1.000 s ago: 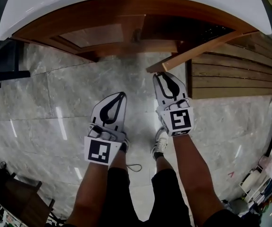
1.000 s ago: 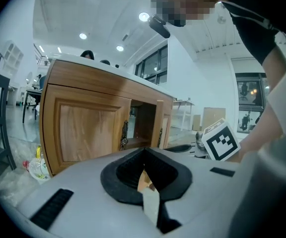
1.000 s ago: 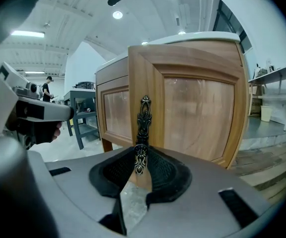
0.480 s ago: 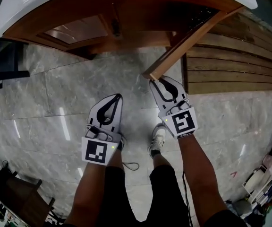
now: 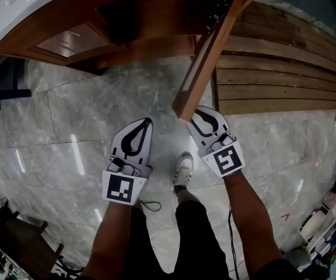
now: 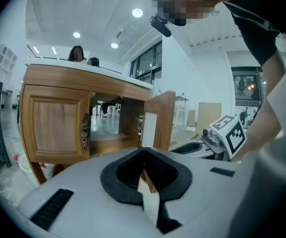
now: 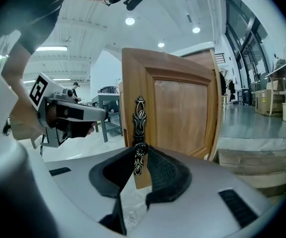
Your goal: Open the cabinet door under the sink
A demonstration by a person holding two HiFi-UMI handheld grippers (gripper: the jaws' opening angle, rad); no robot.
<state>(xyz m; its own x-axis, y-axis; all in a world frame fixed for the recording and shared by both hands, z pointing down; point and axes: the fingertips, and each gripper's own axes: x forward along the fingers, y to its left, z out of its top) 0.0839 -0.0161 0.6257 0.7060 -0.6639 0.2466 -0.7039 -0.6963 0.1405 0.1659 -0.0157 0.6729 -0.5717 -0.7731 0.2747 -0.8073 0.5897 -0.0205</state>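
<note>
Right gripper [image 7: 141, 156] clamped on ornate handle [image 7: 139, 125] | cabinet door [image 5: 206, 51] swung wide, right of the opening | left gripper [image 6: 143, 152] pinched together, empty | best: follow the hinge arc, let wrist turn with it

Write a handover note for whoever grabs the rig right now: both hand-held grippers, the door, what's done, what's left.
Right hand-held gripper: shut on the ornate door handle of the right door.
Left hand-held gripper: jaws together, empty, held beside the right one, touching nothing.
Cabinet: right door stands wide open, edge-on in the head view, and the inside is exposed. Left door is closed.
Done: the right door is open.
Left: let go of the handle and back the gripper away. Open the left door only if both are wanted.
</note>
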